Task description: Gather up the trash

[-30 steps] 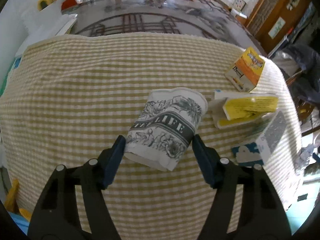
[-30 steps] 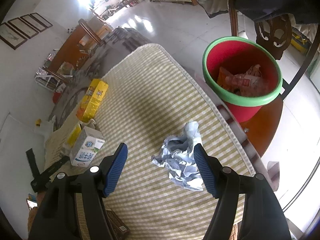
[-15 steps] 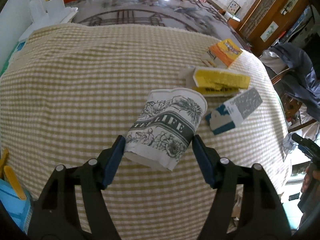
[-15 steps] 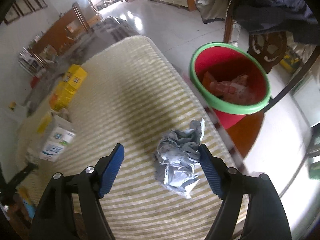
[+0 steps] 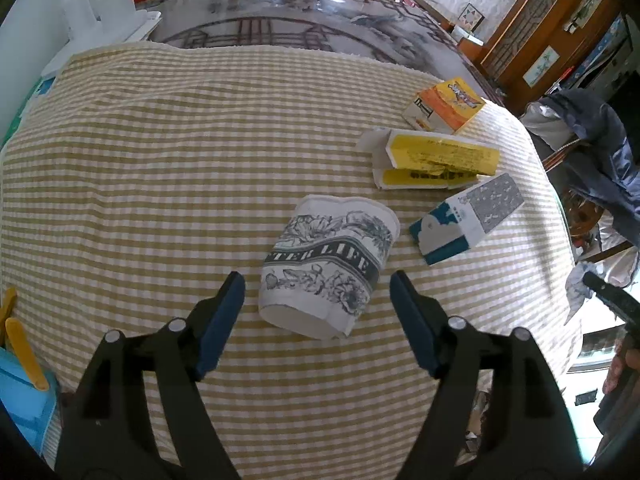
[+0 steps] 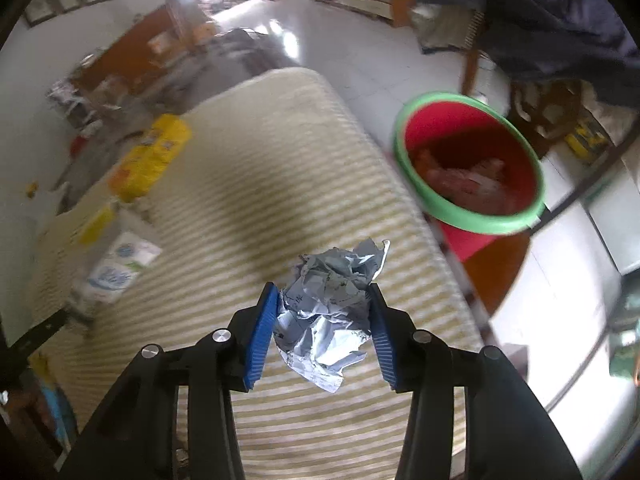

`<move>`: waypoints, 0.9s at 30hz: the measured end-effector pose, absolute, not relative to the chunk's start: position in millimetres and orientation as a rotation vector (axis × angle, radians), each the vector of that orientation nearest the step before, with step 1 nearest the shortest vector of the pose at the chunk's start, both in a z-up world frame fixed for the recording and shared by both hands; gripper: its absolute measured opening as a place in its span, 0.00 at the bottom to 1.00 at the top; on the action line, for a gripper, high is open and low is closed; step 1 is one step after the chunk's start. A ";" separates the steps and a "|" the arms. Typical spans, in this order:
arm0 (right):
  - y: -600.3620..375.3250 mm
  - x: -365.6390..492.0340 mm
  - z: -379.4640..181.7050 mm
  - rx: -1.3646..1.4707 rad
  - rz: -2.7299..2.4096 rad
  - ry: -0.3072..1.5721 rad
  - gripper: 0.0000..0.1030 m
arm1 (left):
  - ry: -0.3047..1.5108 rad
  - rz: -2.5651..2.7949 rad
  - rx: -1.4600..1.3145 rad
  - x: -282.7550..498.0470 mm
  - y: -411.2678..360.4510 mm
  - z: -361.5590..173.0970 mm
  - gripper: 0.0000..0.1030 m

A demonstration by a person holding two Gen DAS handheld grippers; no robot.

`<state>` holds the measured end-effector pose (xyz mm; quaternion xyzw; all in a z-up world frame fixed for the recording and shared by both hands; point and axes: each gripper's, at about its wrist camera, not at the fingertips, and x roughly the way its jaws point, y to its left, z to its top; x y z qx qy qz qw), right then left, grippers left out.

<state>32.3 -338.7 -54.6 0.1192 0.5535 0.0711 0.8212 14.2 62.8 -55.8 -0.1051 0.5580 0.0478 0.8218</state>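
**Left lets the cup go; right closes on the paper wad**

Half a second ago the left gripper (image 5: 316, 312) had its blue pads pressed against both sides of the printed paper cup (image 5: 330, 266). Now the jaws stand wide, with clear gaps of checked tablecloth (image 5: 160, 160) showing between each pad and the cup. The cup lies on its side on the cloth, between and just ahead of the fingertips, its base end toward the camera and its crumpled rim pointing away. Beyond the right-hand jaw, further out, sit a blue-and-white carton (image 5: 468, 220), a yellow box with open flaps (image 5: 436, 160) behind it, and an orange-and-yellow box (image 5: 444, 106) furthest off; the cup touches none of them.

The right gripper (image 6: 323, 316) has changed the other way. Earlier its jaws stood wide around the crumpled grey paper (image 6: 328, 312), with space on both sides. Now they have narrowed and both ribbed blue pads press into the wad, which bulges above the tips and hangs below them, over the striped cloth. Ahead and to the right of the jaws, off the table edge, stands the red bin with a green rim (image 6: 468, 216), some wrappers inside. The view is motion-blurred, so the boxes far left of the jaws are indistinct.
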 end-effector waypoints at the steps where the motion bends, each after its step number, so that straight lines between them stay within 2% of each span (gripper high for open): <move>1: -332.5 32.5 -51.1 0.252 0.173 1.173 0.43 | 1.188 0.101 -0.224 14.5 63.2 -56.0 0.70; 10: -290.7 31.6 -35.3 0.238 0.315 1.157 0.43 | 1.154 0.099 -0.236 18.1 68.9 -47.6 0.70; 19: -287.6 32.0 -42.1 0.270 0.326 1.180 0.43 | 1.200 0.071 -0.223 29.4 62.5 -65.4 0.70; 22: -286.2 33.0 -42.5 0.270 0.330 1.181 0.43 | 1.220 0.061 -0.228 31.4 61.1 -73.7 0.64; 27: -285.5 34.5 -43.0 0.270 0.334 1.181 0.44 | 1.193 0.069 -0.238 27.2 63.4 -69.0 0.63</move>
